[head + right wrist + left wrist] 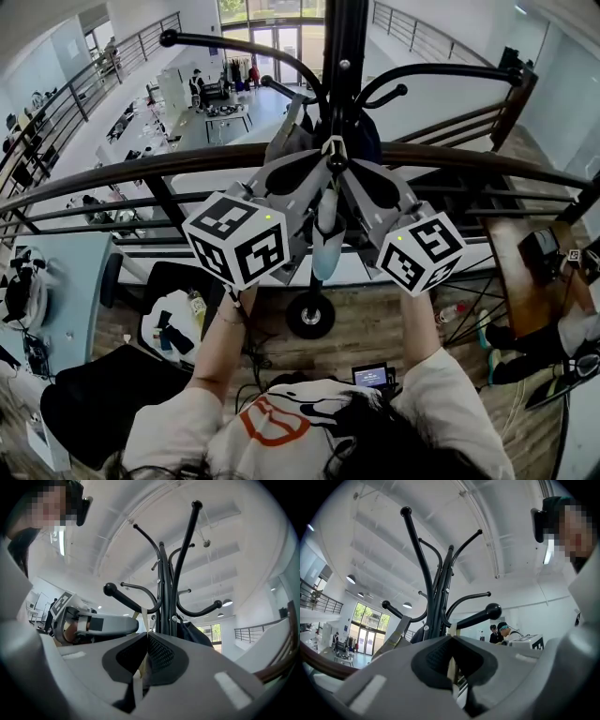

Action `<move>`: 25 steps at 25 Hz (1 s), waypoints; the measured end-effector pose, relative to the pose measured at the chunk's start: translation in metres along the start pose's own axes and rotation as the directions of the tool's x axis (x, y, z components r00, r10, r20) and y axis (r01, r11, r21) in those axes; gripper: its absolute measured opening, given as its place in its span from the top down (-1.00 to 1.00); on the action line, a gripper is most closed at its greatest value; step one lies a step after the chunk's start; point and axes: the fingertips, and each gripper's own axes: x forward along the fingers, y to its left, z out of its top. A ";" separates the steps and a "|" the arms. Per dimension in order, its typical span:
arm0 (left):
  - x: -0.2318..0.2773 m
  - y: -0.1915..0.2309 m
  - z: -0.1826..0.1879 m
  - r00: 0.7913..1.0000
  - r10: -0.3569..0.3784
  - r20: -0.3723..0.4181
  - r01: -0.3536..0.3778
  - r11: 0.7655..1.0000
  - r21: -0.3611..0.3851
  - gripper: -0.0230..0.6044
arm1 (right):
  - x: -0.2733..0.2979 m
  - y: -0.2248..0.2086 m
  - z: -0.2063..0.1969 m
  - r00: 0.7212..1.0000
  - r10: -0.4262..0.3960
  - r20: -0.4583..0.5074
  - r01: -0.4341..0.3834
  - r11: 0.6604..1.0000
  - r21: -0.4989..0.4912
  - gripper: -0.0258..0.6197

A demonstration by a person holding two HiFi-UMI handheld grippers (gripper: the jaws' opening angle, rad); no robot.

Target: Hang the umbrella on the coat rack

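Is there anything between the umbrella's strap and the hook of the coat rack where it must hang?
Nothing visible does. The left gripper and right gripper are both shut on the beige strap, which runs straight up to the knobbed hook. Whether it already sits over that hook, I cannot tell.

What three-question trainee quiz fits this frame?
1. True or false: the left gripper has its jaws apart and empty.
2. The right gripper pinches: A) a glove, B) a beige strap, C) nothing.
3. In the head view, what hangs between the two grippers?

Key: 1 false, its jaws are shut on the strap. 2 B. 3 the umbrella's pale handle.
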 end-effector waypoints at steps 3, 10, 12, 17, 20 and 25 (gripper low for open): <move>0.004 0.002 -0.001 1.000 -0.001 0.008 0.001 1.000 0.015 0.92 | 0.004 -0.001 -0.002 1.000 0.003 0.010 -0.003 1.000 0.001 0.84; 0.008 0.004 -0.004 0.999 0.021 0.032 -0.024 0.996 0.083 0.92 | 0.011 -0.002 -0.006 0.999 0.010 0.035 -0.011 0.999 0.036 0.83; 0.009 0.002 -0.003 0.999 0.019 0.043 -0.022 0.997 0.068 0.92 | 0.011 0.001 -0.005 0.999 0.012 0.041 -0.013 0.999 0.030 0.83; 0.005 -0.005 0.000 0.991 0.041 0.130 -0.061 0.987 0.151 0.86 | 0.006 0.009 -0.004 0.999 0.010 0.044 -0.009 1.000 -0.020 0.86; 0.001 -0.009 0.000 0.986 0.042 0.159 -0.067 0.985 0.156 0.77 | 0.003 0.011 -0.003 0.999 0.015 0.051 -0.014 1.000 -0.008 0.84; -0.009 -0.013 -0.001 0.987 0.043 0.154 -0.067 0.986 0.154 0.74 | -0.003 0.017 -0.004 0.998 0.025 0.057 -0.026 0.999 0.020 0.80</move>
